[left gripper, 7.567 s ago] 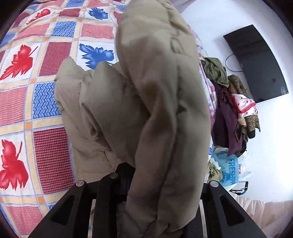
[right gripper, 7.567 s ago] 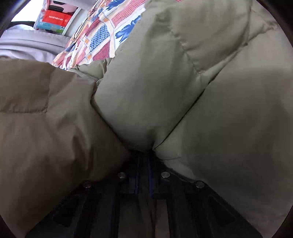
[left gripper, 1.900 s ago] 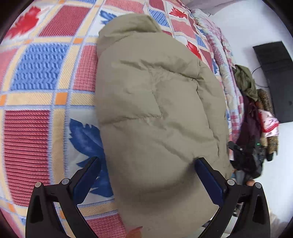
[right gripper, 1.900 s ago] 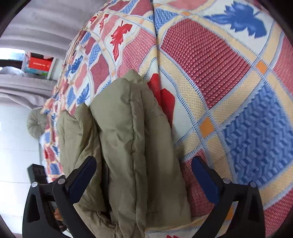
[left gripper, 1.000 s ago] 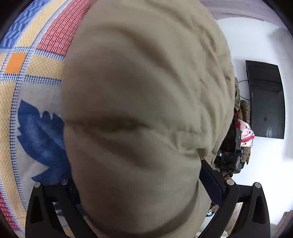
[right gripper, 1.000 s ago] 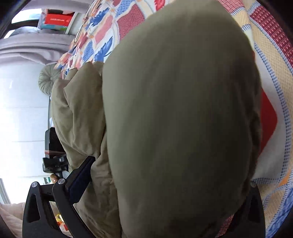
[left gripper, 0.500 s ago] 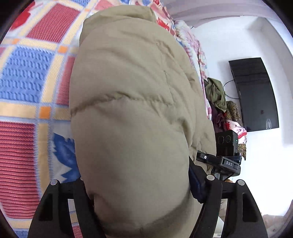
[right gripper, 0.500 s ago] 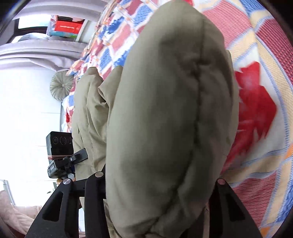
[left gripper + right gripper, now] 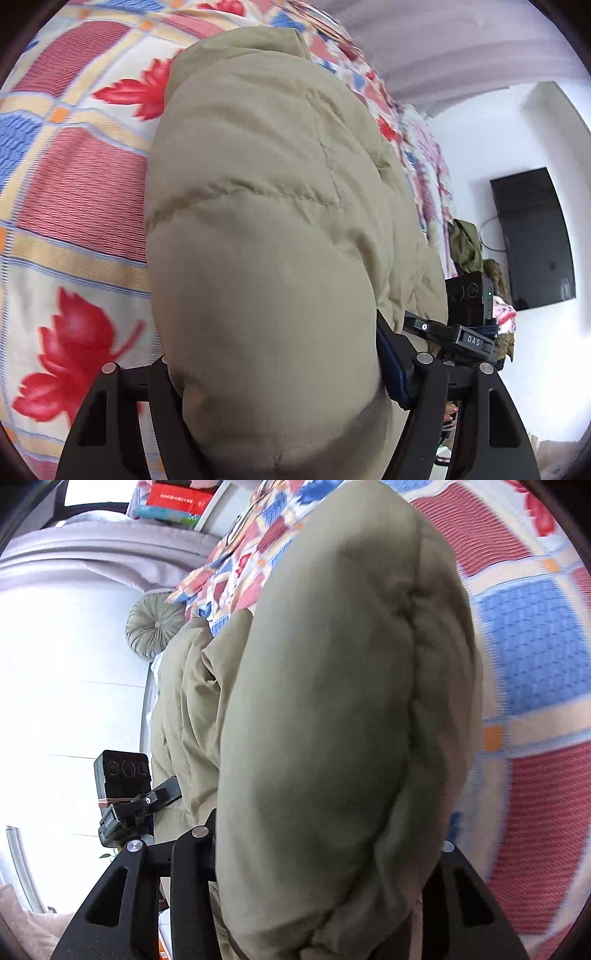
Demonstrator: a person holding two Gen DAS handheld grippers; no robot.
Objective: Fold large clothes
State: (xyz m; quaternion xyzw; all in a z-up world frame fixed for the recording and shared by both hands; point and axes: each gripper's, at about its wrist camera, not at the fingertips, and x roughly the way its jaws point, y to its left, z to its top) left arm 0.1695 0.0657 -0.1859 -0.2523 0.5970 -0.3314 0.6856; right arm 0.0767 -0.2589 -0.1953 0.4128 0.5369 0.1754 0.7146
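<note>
A folded, puffy khaki quilted jacket (image 9: 266, 229) fills the left wrist view and the right wrist view (image 9: 332, 709). It is held above the patchwork bedspread (image 9: 74, 192). My left gripper (image 9: 273, 387) is shut on one end of the thick bundle. My right gripper (image 9: 321, 864) is shut on the other end. Each gripper shows in the other's view: the right one beyond the jacket (image 9: 465, 317), the left one at lower left (image 9: 125, 797). The padding hides the fingertips.
The bedspread (image 9: 535, 657) has red, blue and cream squares with leaf prints. A black TV (image 9: 535, 240) hangs on the white wall, with a heap of clothes (image 9: 469, 243) under it. A round grey cushion (image 9: 155, 627) and stacked boxes (image 9: 173, 498) lie beyond the bed.
Both grippers were open around the folded jacket, then closed on its ends. The bundle has come up off the bedspread and the views have tilted.
</note>
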